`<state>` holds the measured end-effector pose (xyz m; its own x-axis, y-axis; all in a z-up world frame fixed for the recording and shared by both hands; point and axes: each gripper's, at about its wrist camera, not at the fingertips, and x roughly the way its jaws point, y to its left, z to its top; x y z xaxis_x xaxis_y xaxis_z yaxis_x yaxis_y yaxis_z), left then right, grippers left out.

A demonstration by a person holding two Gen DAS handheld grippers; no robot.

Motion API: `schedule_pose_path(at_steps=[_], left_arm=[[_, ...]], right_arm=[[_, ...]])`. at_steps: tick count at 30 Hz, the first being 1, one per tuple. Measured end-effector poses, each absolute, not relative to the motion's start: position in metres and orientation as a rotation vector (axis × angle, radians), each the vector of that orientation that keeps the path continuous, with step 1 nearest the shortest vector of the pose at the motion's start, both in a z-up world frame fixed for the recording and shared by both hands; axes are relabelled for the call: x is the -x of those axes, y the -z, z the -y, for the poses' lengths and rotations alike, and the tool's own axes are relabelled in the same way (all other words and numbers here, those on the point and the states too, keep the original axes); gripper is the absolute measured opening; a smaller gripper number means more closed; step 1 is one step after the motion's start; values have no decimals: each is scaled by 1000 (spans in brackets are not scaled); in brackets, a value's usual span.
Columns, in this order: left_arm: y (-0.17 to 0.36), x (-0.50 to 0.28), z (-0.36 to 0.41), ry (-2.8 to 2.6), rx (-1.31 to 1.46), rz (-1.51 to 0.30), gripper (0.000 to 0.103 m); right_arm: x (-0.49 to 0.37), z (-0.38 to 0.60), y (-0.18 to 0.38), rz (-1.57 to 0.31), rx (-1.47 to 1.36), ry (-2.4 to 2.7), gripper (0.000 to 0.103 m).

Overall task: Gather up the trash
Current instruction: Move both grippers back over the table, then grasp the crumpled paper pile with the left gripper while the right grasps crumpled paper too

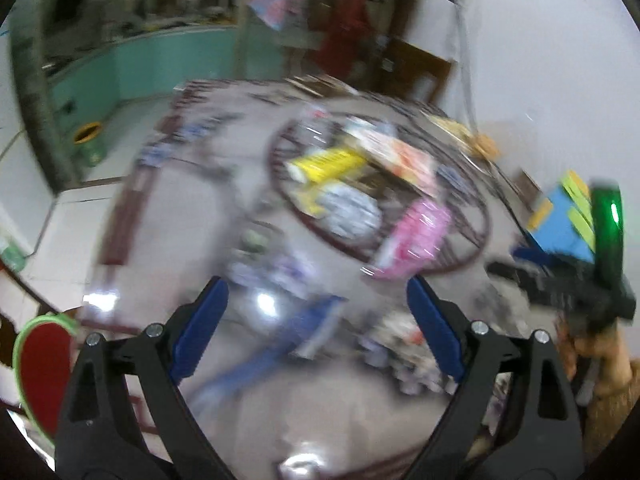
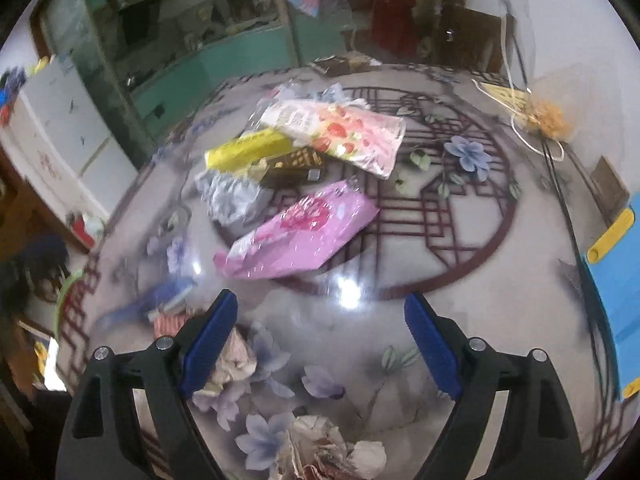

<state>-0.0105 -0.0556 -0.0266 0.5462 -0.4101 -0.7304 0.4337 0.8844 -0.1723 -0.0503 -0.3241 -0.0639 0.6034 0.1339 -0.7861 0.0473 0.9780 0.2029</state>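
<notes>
Trash lies on a glossy patterned table (image 2: pixel 460 280). In the right wrist view I see a pink wrapper (image 2: pixel 300 232), a strawberry-print packet (image 2: pixel 340 132), a yellow box (image 2: pixel 248 152), a dark snack packet (image 2: pixel 292 166), a crumpled silver wrapper (image 2: pixel 232 200) and crumpled paper (image 2: pixel 320 448) near the jaws. My right gripper (image 2: pixel 320 336) is open and empty above the table, short of the pink wrapper. The left wrist view is blurred; it shows the pink wrapper (image 1: pixel 416 236) and yellow box (image 1: pixel 324 164). My left gripper (image 1: pixel 316 312) is open and empty. The right gripper (image 1: pixel 560 284) shows at its right.
A blue and yellow object (image 2: pixel 616 276) lies at the table's right edge. A yellowish mesh bag with cord (image 2: pixel 548 120) sits at the far right. A blue strip (image 2: pixel 160 296) lies at the left. A green-rimmed red plate (image 1: pixel 44 364) sits left. A teal counter (image 2: pixel 240 56) stands behind.
</notes>
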Motion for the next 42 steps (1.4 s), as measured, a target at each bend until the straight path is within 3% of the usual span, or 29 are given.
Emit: schedule_pose_path(at_steps=[17,18,19,22,34,42], left_arm=[[101,22,154,651,-110,-1044,87],[104,21,156,650,-109,-1052,76],[106,20,156,651,-108,-1062,56],[107,15,152,663,-55,-1096,44],[38,24,111,604,-38,-862,41],[17,23,87,586,1,-818,42]], right_arm=[[65,357,67,-920,-354,9,84],[65,358,67,-922,-355,13,84],[66,358,68,-922,-355,16,84],[68,357,67,-919,-346,26,84],[124,349,87,-959,-336,61,85],[141,329,104,-1011,-369,-2,85]])
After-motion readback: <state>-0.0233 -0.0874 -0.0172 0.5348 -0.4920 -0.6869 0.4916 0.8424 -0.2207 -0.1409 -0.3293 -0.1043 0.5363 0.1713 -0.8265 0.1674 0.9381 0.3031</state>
